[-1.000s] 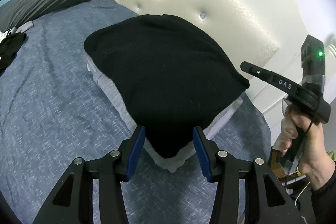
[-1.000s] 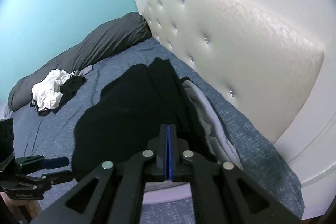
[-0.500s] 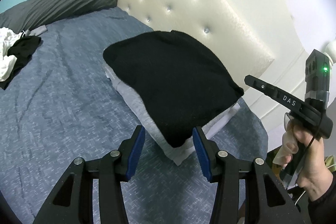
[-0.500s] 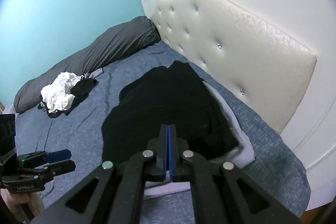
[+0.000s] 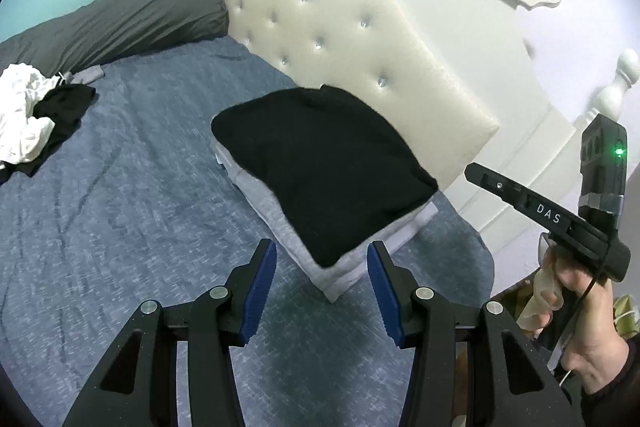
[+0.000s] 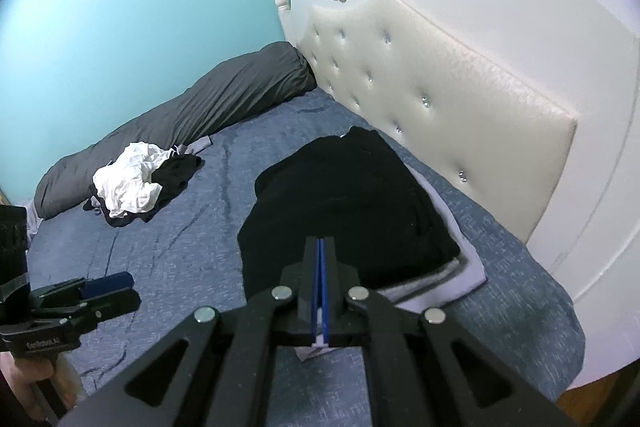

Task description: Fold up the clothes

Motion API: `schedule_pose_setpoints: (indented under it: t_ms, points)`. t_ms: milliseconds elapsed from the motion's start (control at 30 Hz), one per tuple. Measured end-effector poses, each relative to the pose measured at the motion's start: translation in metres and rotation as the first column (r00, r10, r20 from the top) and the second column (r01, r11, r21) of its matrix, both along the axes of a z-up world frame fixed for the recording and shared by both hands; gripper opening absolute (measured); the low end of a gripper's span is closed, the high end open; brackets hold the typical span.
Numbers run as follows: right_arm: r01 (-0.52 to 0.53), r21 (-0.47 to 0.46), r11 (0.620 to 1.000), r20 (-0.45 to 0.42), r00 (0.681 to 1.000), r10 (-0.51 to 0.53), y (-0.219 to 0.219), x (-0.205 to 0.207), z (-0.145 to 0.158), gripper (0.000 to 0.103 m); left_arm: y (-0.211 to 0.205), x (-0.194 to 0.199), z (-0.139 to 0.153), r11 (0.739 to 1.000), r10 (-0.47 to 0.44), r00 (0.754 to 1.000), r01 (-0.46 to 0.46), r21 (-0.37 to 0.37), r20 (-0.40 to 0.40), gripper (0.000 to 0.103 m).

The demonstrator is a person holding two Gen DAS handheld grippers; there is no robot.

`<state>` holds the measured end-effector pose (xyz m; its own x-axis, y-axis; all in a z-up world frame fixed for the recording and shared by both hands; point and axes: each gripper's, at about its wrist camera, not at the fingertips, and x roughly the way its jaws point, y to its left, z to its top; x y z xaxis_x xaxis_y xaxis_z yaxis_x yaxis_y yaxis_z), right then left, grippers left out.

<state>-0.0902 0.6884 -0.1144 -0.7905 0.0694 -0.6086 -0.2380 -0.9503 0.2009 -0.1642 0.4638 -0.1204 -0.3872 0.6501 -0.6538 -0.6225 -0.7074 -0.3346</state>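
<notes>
Black garment (image 5: 320,167): folded flat, lying on top of a folded grey garment (image 5: 276,223); the two make one stack.
Stack place: on the bed (image 5: 120,227), close to the headboard (image 5: 360,67), at the near end of the padded panel.
Grey garment: sticks out from under the black one along the near edge and at the corner nearest the left gripper; in the right wrist view its pale edge (image 6: 464,267) shows on the headboard side of the stack.
Left gripper (image 5: 322,291): jaws apart with nothing between the blue pads; it hangs above the blanket, just short of the stack's near corner, touching no cloth.
Right gripper (image 6: 321,259): jaws clenched, the blue pads pressed together with no cloth between them; it is above the near side of the stack, and whether it touches the stack cannot be told.
Right hand (image 5: 584,339): seen at the edge of the left wrist view, wrapped round the gripper's handle, a green light lit on the unit above it.
Loose pile (image 6: 136,183): crumpled white and black clothes, unfolded, well apart from the stack, on the far side of the bed beside the pillow.
Pillow (image 6: 180,119): long, dark grey, lying along the teal wall (image 6: 140,7).
Bed cover: blue, mottled, lightly creased.
</notes>
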Motion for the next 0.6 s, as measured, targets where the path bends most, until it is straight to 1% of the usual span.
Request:
schedule_pose_setpoints:
  t_ms: [167,233,333,600]
  points:
    - [0.008,-0.016,1.000,-0.023,1.000,-0.009,-0.017,0.020,0.018,0.001,-0.015,0.016,0.020,1.000,0.008,1.000,-0.008,0.001,-0.030,0.053]
    - [0.006,-0.014,1.000,-0.027,1.000,-0.007,-0.025,0.029,0.025,0.002,-0.021,0.023,0.027,1.000,0.009,0.999,-0.009,0.003,-0.042,0.056]
    - [0.002,-0.020,1.000,-0.036,0.999,-0.003,-0.037,0.042,0.035,0.002,-0.029,0.035,0.037,1.000,0.012,0.998,-0.011,0.004,-0.058,0.057]
    - [0.014,-0.015,1.000,-0.049,0.999,-0.015,-0.059,0.069,0.048,0.002,-0.051,0.059,0.055,1.000,0.016,0.996,-0.015,0.007,-0.084,0.058]
